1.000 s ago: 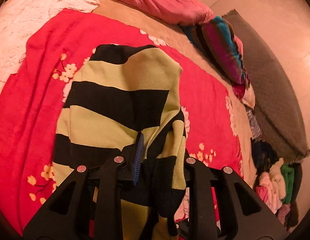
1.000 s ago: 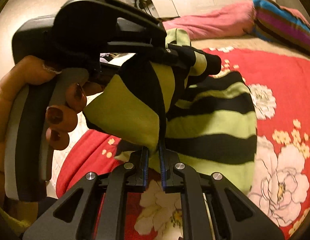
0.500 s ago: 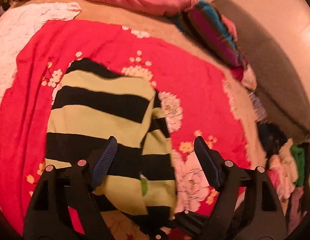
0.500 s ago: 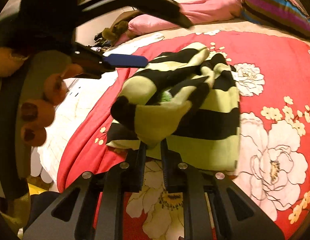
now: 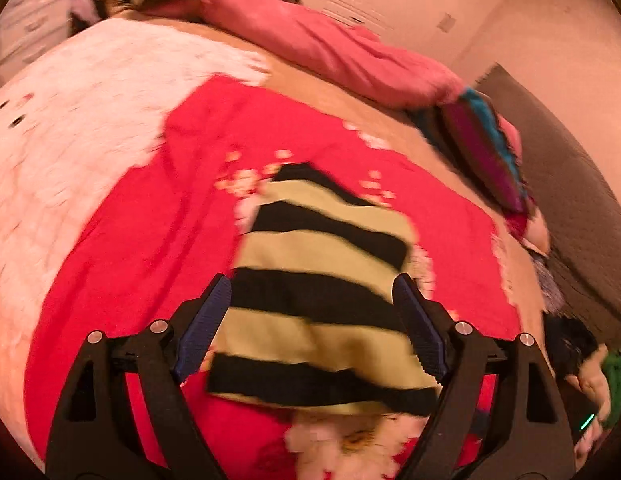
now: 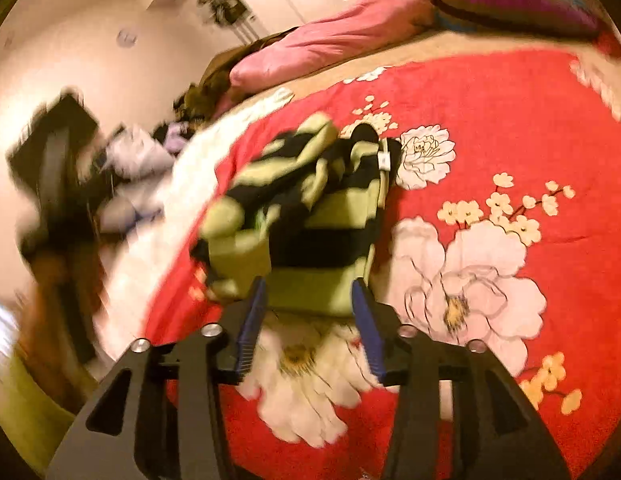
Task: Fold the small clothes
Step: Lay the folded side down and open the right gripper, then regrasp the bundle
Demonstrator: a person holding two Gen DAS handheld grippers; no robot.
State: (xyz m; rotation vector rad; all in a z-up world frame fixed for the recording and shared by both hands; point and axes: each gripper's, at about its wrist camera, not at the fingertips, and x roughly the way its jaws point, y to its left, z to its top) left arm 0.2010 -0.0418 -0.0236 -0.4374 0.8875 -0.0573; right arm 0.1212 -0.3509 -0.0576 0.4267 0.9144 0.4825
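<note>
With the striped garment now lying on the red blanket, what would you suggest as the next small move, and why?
Probably bring the right gripper down onto the bunched sleeve side of the striped garment and smooth or re-fold it. Both grippers' jaws are opening with nothing pinched, and the garment rests on the red floral blanket. From the left gripper the fold looks flat, but the right view shows a crumpled heap.

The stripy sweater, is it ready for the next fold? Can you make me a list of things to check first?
1. Striped sweater lying on the red flowered blanket: ok.
2. Left gripper let go, jaws opening, pads off the cloth: ok.
3. Right gripper let go, jaws opening, pads clear: ok.
4. Sweater flat and smooth: not ok, the top looks bunched in the right wrist view.
5. Edges lined up: cannot tell, pictures blurred.
</note>
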